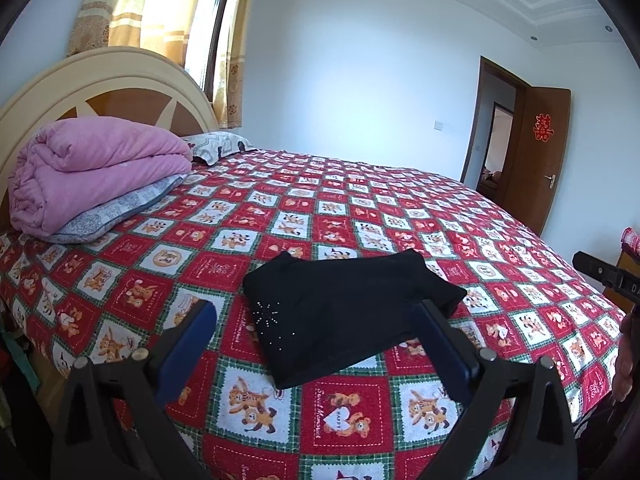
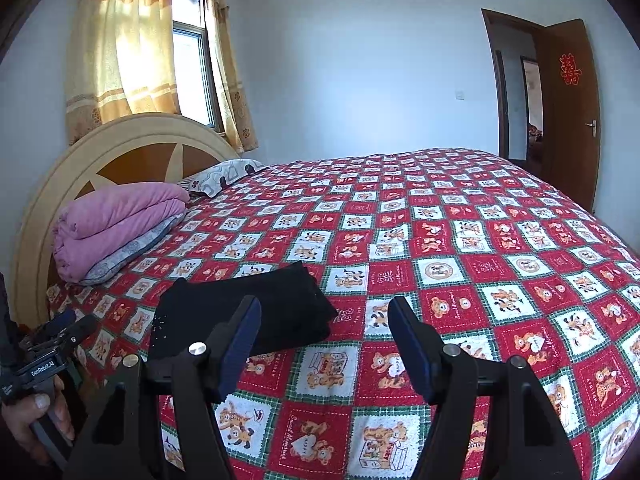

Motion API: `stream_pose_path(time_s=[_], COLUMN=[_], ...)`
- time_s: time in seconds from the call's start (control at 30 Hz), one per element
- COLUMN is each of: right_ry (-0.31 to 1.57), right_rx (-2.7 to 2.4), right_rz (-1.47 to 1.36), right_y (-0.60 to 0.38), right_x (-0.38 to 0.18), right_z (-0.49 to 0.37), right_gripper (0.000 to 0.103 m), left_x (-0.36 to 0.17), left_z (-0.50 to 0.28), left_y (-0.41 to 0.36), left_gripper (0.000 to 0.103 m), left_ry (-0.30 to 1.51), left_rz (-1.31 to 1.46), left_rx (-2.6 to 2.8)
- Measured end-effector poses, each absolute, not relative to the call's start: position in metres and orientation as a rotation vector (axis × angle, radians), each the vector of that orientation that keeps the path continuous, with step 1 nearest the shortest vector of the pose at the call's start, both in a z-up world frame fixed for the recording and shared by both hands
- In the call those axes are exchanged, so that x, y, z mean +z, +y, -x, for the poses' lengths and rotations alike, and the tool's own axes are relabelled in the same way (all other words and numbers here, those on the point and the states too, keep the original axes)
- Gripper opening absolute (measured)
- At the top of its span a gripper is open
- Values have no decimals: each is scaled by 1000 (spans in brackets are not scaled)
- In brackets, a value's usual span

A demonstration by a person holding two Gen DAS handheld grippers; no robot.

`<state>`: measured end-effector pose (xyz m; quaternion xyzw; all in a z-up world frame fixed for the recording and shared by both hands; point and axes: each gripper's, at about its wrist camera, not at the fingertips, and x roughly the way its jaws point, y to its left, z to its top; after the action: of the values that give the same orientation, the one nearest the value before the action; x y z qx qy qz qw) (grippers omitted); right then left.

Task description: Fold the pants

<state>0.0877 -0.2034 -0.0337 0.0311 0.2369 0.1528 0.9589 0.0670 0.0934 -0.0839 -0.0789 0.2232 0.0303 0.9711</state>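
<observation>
Black pants lie folded into a compact stack on the red patterned bedspread, with a small rhinestone pattern on the near left corner. My left gripper hovers open just in front of the stack, nothing between its blue pads. In the right wrist view the same pants lie left of centre. My right gripper stands open above the bedspread to the right of the stack, its left finger overlapping the pants' edge in the picture. Neither gripper holds cloth.
A folded pink quilt on a grey pillow lies by the round headboard. A second pillow sits behind. An open brown door is at the far right. A hand holds the left gripper's handle.
</observation>
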Motion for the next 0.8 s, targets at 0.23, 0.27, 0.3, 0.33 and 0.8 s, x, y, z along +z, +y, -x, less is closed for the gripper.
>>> stream_pose_path(time_s=[0.23, 0.27, 0.3, 0.33, 0.8], right_ry=[465, 462, 461, 460, 412], right_rx=[312, 311, 311, 311, 304], right_rz=[-41, -37, -33, -30, 10], right_y=[-198, -198, -197, -196, -191], right_x=[-28, -27, -26, -26, -15], right_z=[-80, -79, -78, -78, -66], right_gripper=[67, 67, 67, 67, 68], left_x=[-79, -78, -77, -77, -57], left_z=[-63, -63, -63, -62, -52], left_y=[84, 82, 82, 81, 83], left_gripper=[103, 103, 103, 103, 103], left_ry=[438, 437, 436, 434, 362], left_rz=[130, 122, 119, 114, 106], left_rx=[55, 55, 57, 60, 87])
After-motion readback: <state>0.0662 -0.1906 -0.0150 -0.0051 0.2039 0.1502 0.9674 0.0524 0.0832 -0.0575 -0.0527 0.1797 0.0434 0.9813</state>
